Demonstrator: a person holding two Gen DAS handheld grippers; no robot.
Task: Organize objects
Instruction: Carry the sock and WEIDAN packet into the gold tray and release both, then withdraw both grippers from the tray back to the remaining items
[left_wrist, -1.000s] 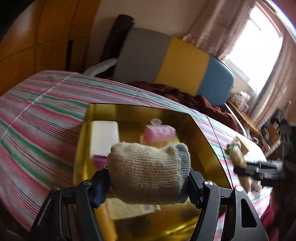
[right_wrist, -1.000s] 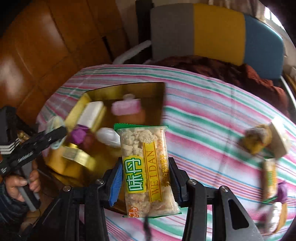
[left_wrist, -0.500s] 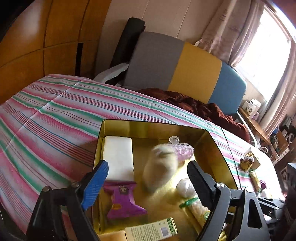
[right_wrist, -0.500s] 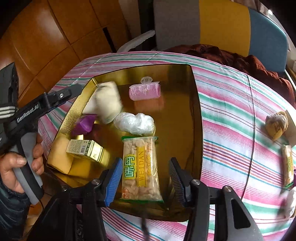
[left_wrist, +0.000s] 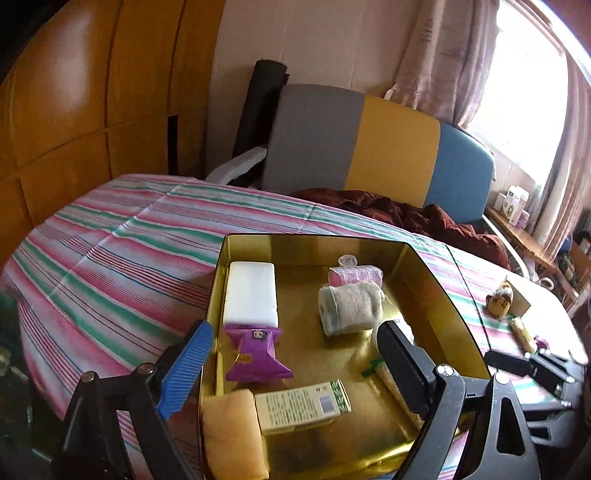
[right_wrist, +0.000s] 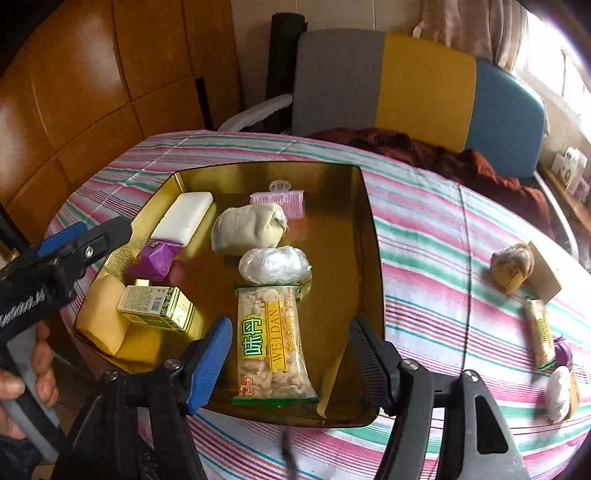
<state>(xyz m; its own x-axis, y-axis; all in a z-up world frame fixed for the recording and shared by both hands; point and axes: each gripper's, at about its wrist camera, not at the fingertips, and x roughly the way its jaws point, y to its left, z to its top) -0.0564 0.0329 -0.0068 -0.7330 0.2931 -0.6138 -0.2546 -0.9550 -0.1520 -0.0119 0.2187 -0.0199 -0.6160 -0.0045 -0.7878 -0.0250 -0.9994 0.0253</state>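
Both drops into the gold tray (right_wrist: 369, 236) looked just finished. The left gripper (left_wrist: 295, 354) had its fingers spread wide with nothing between them, having just been opening, and the rolled sock (left_wrist: 349, 306) lay on the tray floor just beyond the fingertips, touching the pink hair roller (left_wrist: 356, 275) farther on. The right gripper (right_wrist: 291, 360) had also just been opening; its fingers stood apart on either side of the rice-cracker packet (right_wrist: 271, 341), clear of its edges, so the packet rested on the tray floor between them and was not gripped. Ahead of that packet sat a clear plastic bundle (right_wrist: 275, 265), then the sock.

To the left of the right fingers lay a green carton (right_wrist: 157, 308), a purple wrapper (right_wrist: 155, 258), a white block (right_wrist: 184, 218) and a yellow sponge (right_wrist: 101, 321).

Judged from this, the release step was ending. Well off to the right of the right fingers, on the striped bench (right_wrist: 443, 258), several snacks waited: a brown wrapped cake (right_wrist: 511, 264), another cracker packet (right_wrist: 541, 334) and a white round item (right_wrist: 559, 393). The next move probably called for lifting the right gripper clear of the tray wall and swinging it over to one of these with fingers open.
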